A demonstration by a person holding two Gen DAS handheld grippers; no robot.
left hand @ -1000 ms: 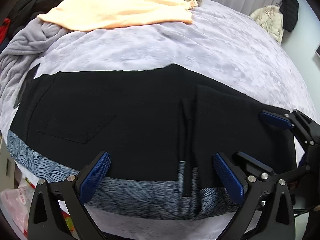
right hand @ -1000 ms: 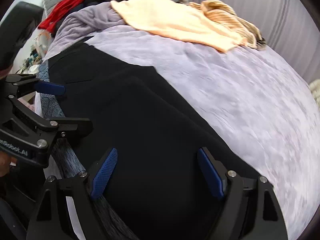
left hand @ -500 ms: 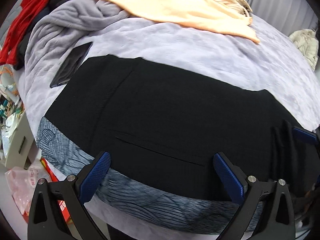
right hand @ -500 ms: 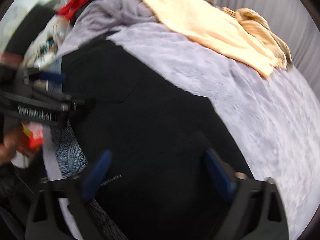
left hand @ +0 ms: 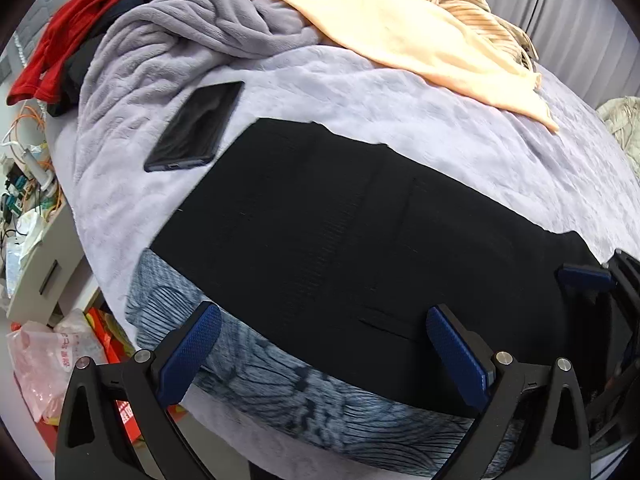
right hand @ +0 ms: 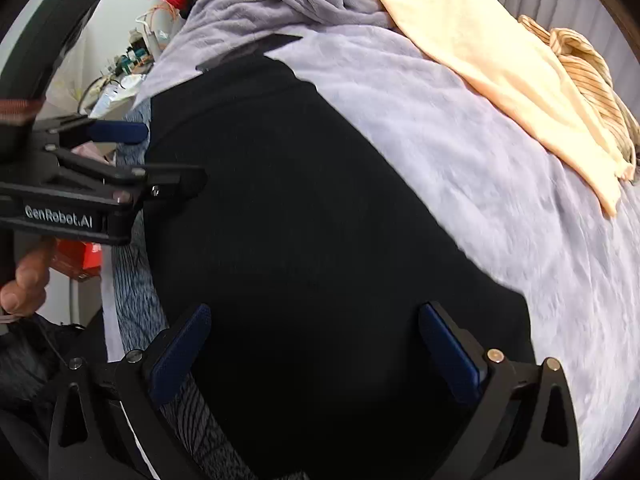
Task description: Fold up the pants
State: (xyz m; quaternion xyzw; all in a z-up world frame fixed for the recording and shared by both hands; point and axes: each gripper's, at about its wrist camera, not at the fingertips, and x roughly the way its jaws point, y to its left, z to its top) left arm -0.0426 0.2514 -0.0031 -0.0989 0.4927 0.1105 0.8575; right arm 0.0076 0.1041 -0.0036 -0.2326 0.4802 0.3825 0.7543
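Black pants (left hand: 340, 240) lie flat across the lilac blanket (left hand: 360, 92) on the bed, their near edge over a blue patterned cloth (left hand: 280, 392). My left gripper (left hand: 320, 344) hovers open over that near edge, nothing between its blue pads. In the right wrist view the pants (right hand: 300, 220) fill the middle, and my right gripper (right hand: 312, 340) stands wide open above them, holding nothing. The left gripper (right hand: 104, 160) shows at the left there, held by a person's hand (right hand: 24, 280). A blue pad of the right gripper (left hand: 584, 276) shows at the right edge of the left wrist view.
A dark phone (left hand: 196, 128) lies on the blanket just beyond the pants' far left corner. A peach garment (left hand: 400, 28) and a striped one (left hand: 472, 4) lie at the back, red clothes (left hand: 60, 48) at the far left. Cluttered shelves and bags (left hand: 48, 360) stand beside the bed.
Both grippers have slid left along the pants toward the waist end. The folded-over leg has left the left wrist view, and the phone has come into it. Both stay open.
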